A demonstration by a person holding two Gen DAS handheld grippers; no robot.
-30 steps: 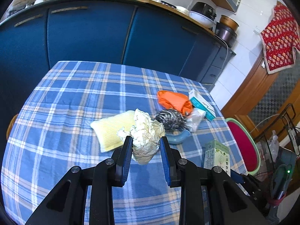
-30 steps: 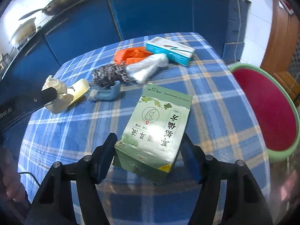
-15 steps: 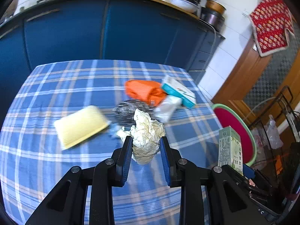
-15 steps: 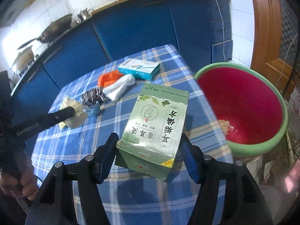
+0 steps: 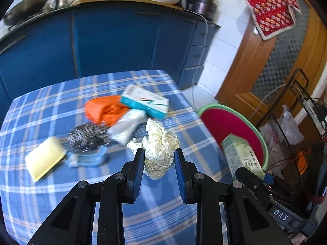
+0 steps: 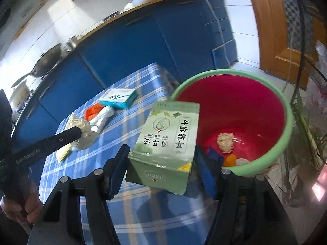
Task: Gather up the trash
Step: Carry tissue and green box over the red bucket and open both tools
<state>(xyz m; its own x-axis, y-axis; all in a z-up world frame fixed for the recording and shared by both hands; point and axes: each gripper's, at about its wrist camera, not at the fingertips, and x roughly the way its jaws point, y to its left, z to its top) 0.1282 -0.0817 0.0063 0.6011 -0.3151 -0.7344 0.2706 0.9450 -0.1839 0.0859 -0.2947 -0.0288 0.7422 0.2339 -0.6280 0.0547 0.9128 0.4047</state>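
My left gripper (image 5: pixel 159 155) is shut on a crumpled cream paper ball (image 5: pixel 160 151) and holds it above the blue checked tablecloth (image 5: pixel 61 183); the ball also shows in the right wrist view (image 6: pixel 83 134). My right gripper (image 6: pixel 161 161) is shut on a green carton (image 6: pixel 169 143) held at the table's right edge, partly over the rim of a red bin with a green rim (image 6: pixel 286 110). The bin also shows in the left wrist view (image 5: pixel 229 122), with the carton (image 5: pixel 241 155) in front of it. Some scraps (image 6: pixel 225 143) lie in the bin's bottom.
On the table lie a yellow sponge (image 5: pixel 43 159), a steel scourer (image 5: pixel 87 136) on a blue dish, an orange bag (image 5: pixel 102 110), a white plastic wrap (image 5: pixel 126 124) and a teal-white box (image 5: pixel 145 102). Blue cabinets (image 5: pixel 114 40) stand behind. A wire rack (image 5: pixel 302 122) stands right.
Both grippers have swung right with their loads. The green carton now hangs at the bin's rim, and the paper ball has moved toward the table's right side.
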